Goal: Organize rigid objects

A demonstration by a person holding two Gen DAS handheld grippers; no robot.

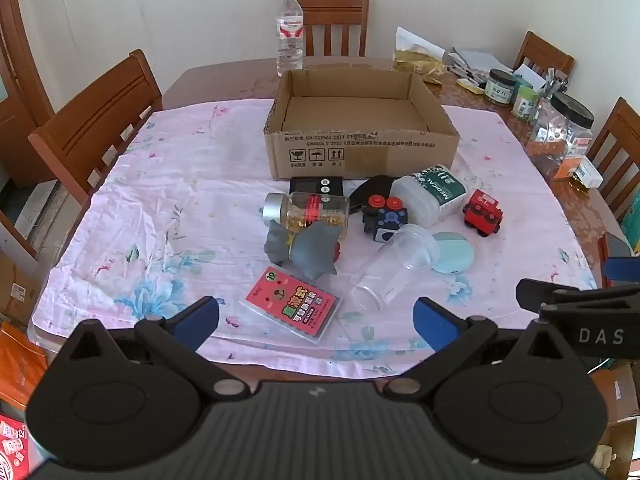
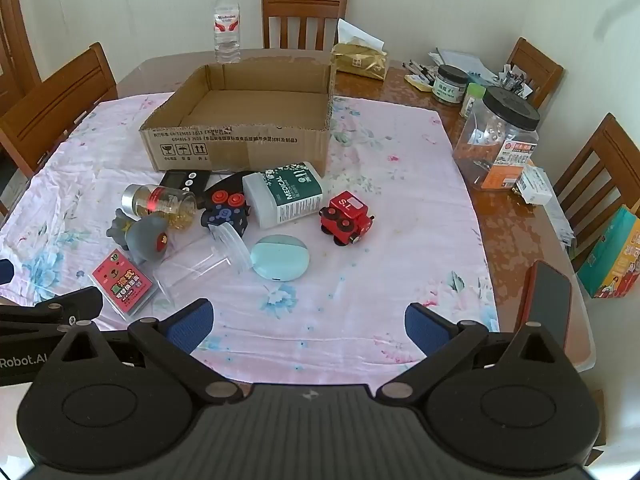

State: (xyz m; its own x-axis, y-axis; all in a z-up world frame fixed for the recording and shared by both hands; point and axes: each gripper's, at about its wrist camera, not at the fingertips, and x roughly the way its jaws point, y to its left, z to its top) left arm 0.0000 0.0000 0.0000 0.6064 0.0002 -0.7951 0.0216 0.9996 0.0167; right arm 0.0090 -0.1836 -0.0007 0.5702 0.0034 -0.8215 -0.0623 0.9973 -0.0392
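An open cardboard box (image 1: 360,148) (image 2: 240,148) stands empty at the back of a pink floral cloth. In front of it lie several objects: a pill bottle (image 1: 308,210), a grey toy (image 1: 304,248), a red card pack (image 1: 294,306), a clear cup (image 1: 394,266), a pale blue round case (image 2: 280,262), a white MEDICAL tub (image 2: 284,198), a red toy train (image 2: 346,218) and a black block toy (image 1: 384,216). My left gripper (image 1: 316,322) is open and empty, just short of the card pack. My right gripper (image 2: 308,324) is open and empty, near the table's front edge.
A water bottle (image 1: 290,32) stands behind the box. Jars (image 2: 498,140), pens and papers crowd the table's right side. A red phone (image 2: 550,304) lies at the right front edge. Wooden chairs (image 1: 100,120) surround the table.
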